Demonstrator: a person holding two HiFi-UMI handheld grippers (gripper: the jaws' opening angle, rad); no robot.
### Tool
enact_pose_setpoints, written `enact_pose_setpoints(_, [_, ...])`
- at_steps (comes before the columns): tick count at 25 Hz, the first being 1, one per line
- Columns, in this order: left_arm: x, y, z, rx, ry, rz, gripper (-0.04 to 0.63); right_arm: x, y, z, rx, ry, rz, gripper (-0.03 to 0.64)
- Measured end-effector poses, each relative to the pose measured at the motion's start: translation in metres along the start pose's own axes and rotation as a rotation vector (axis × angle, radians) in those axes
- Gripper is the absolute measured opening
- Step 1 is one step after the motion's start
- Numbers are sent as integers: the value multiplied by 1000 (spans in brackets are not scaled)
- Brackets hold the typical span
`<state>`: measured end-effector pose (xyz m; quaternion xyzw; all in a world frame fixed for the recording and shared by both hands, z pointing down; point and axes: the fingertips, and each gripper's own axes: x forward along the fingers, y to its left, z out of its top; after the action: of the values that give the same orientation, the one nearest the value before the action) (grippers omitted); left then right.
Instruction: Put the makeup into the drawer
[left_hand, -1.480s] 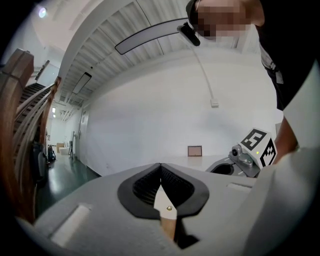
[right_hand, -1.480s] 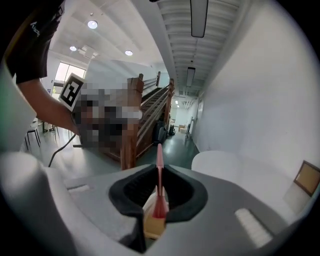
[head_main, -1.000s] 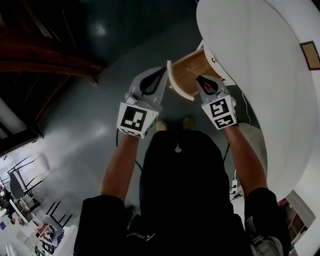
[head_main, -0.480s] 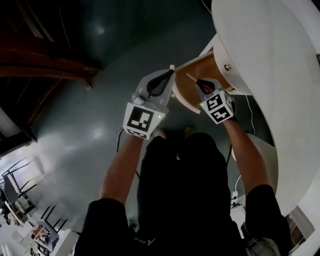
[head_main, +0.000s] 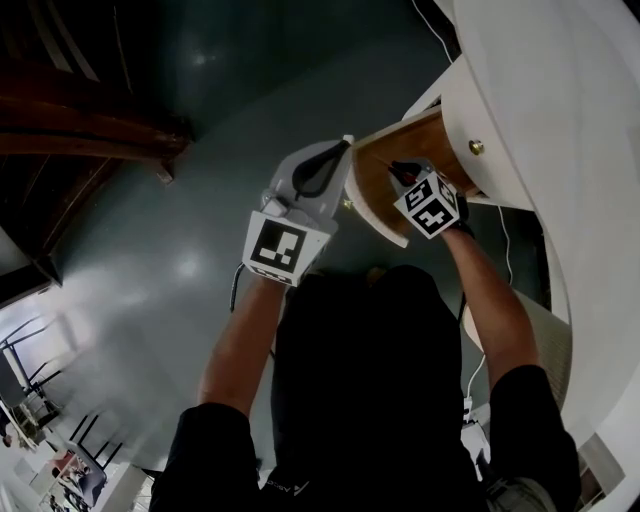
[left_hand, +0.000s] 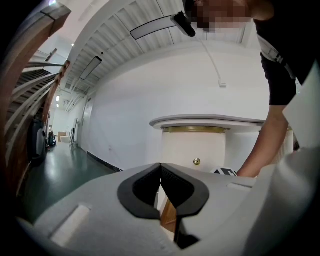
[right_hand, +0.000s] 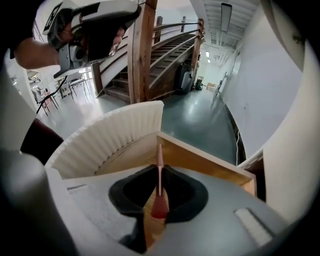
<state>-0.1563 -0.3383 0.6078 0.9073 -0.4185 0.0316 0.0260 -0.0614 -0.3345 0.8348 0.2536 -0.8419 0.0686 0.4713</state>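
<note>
Makeup pencil (right_hand: 159, 156), slim and pinkish, sits clamped in the right gripper (right_hand: 159, 172), its tip over the open wooden drawer (right_hand: 200, 162) behind the ribbed white front (right_hand: 115, 135). The left gripper (left_hand: 160, 170), jaws together and empty, hangs just beside that front.

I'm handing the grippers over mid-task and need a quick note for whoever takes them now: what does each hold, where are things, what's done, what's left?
Left gripper: jaws together, empty, held close to the drawer's ribbed white front.
Right gripper: shut on a slim pink makeup stick, its tip pointing over the open drawer.
Done: drawer pulled open, makeup picked up and brought to it.
Left: lower the stick in and release it; closing the drawer probably follows.
</note>
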Motion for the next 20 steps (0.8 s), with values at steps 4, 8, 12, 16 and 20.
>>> enact_pose_setpoints(4, [-1, 7, -11, 4, -1, 11, 11, 27, 3, -8, -39, 52, 43, 52])
enact_pose_setpoints(8, [-4, 15, -19, -5, -3, 24, 11, 47, 8, -16, -66, 102, 79, 52])
enact_pose_setpoints(12, [-3, 19, -23, -4, 3, 29, 11, 60, 7, -22, -87, 138, 102, 52])
enact_pose_setpoints(16, [0, 18, -28, 1, 11, 29, 11, 68, 5, -27, -85, 157, 119, 54])
enact_pose_setpoints(20, [1, 17, -29, -1, 26, 32, 11, 69, 5, -30, -73, 159, 125, 64])
